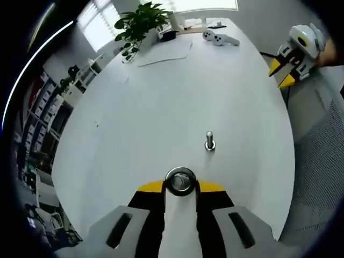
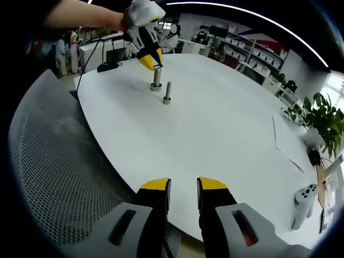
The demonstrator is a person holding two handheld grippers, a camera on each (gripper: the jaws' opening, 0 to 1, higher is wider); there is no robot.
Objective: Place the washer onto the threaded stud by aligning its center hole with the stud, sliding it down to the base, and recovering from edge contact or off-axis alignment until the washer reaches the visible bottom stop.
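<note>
Grey, yellow-tipped jaws of the left gripper (image 1: pixel 180 188) rise at the bottom of the left gripper view, clenched on the washer (image 1: pixel 180 181), a shiny flat metal ring held face-up between the tips. The right gripper (image 2: pixel 184 189) has its jaws parted with nothing between them, over the near edge of the table.

Under both lies the rounded, smooth white table (image 1: pixel 177 102). Beside it stands a grey mesh chair (image 2: pixel 59 161). At the far end, in the left gripper view, are a leafy green plant (image 1: pixel 141 21) in a white pot, a flat sheet of paper (image 1: pixel 166 52) and a white game controller (image 1: pixel 220 37).

One threaded stud (image 1: pixel 209 141), a slim upright metal post on a wider base, stands just beyond the washer and slightly to its right. In the right gripper view a second upright metal post (image 2: pixel 156 80) stands directly under the left gripper's tips, just beside the first.
</note>
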